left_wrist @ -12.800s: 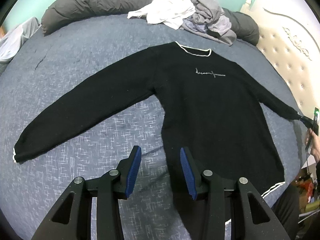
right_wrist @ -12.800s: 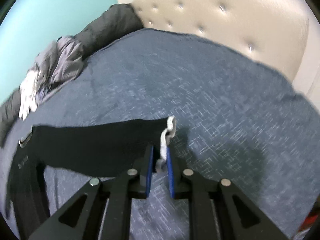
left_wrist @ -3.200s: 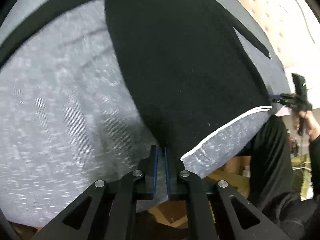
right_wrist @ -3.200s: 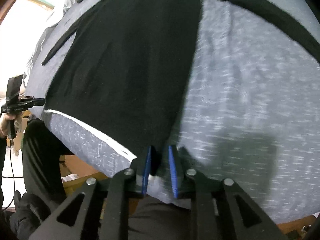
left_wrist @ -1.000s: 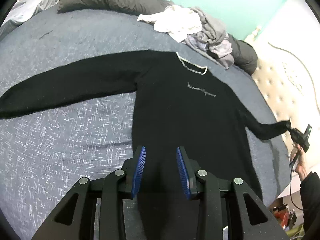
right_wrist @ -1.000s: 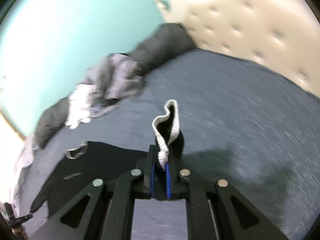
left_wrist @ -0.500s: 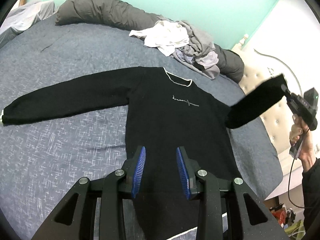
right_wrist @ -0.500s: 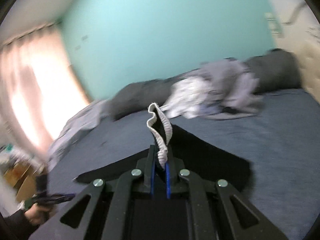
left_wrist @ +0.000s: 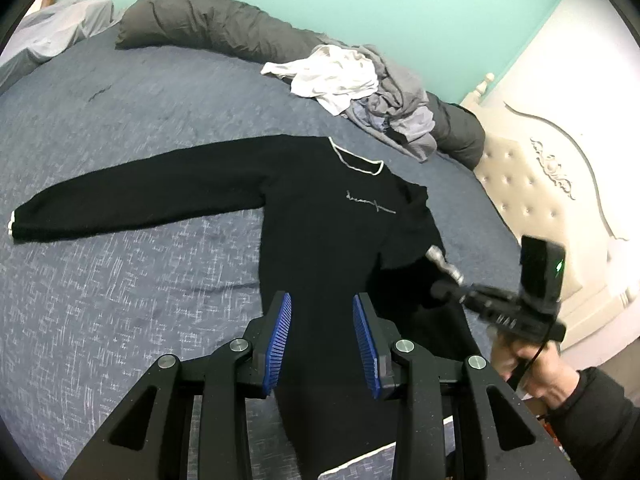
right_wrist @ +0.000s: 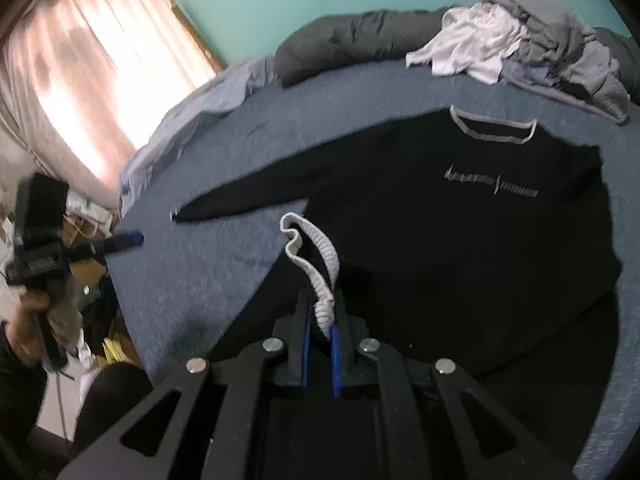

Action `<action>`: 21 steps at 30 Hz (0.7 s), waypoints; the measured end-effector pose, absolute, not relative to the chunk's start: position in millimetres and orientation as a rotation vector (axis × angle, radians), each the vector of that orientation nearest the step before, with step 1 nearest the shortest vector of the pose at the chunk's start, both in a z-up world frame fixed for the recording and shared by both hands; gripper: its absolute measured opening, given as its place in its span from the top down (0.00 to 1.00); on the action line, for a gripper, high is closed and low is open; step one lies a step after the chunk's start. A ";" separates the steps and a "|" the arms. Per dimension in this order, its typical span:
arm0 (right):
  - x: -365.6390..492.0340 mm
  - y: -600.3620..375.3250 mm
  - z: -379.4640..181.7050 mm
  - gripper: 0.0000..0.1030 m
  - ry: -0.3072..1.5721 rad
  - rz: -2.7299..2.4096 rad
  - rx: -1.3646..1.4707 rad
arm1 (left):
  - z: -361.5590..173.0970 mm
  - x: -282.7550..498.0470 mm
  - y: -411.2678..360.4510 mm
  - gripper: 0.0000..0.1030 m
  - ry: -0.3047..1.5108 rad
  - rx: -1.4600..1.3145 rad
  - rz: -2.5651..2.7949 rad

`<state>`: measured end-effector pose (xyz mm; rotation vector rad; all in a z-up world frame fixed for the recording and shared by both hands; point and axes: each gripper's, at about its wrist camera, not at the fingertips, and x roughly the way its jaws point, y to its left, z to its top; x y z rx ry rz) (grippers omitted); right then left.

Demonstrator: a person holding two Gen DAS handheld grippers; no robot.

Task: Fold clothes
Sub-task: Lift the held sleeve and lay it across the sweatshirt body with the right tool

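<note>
Sweater hem behind left tongs.

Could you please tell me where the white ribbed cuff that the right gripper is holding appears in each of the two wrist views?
Left wrist view: the white ribbed cuff is right of centre, blurred, at the tip of the right gripper, over the black sweater.
Right wrist view: bottom centre, pinched between the blue pads.
Shared landmark: the sweater's white-trimmed neckline.

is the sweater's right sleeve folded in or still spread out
Folded in: the right claw is shut on its white cuff, holding it over the black sweater body. The other sleeve lies spread.
</note>
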<state>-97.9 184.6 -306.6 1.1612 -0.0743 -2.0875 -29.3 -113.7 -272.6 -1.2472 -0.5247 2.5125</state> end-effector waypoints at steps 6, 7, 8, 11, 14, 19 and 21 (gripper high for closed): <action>-100.4 184.8 -327.1 0.87 -0.073 -2.094 1.234 | -283.6 -32.7 -112.1 0.66 -0.529 -1.277 2.499; -99.4 188.1 -325.9 0.85 -0.084 -2.095 1.229 | -285.2 -33.5 -110.7 0.66 -0.526 -1.282 2.496; -98.5 191.5 -324.6 0.82 -0.095 -2.097 1.224 | -286.8 -34.3 -109.3 0.66 -0.523 -1.286 2.493; -95.5 201.5 -321.0 0.72 -0.128 -2.101 1.209 | -291.4 -38.3 -103.0 0.65 -0.520 -1.294 2.485; -94.9 216.7 -316.5 0.72 -0.133 -2.133 1.195 | -294.4 -42.6 -92.9 0.65 -0.505 -1.303 2.467; -110.4 274.2 -320.3 0.72 -0.153 -2.285 1.276 | -302.1 -50.7 -71.7 0.65 -0.482 -1.312 2.438; -115.8 298.3 -322.0 0.72 -0.187 -2.334 1.301 | -308.5 -54.9 -62.2 0.65 -0.481 -1.319 2.423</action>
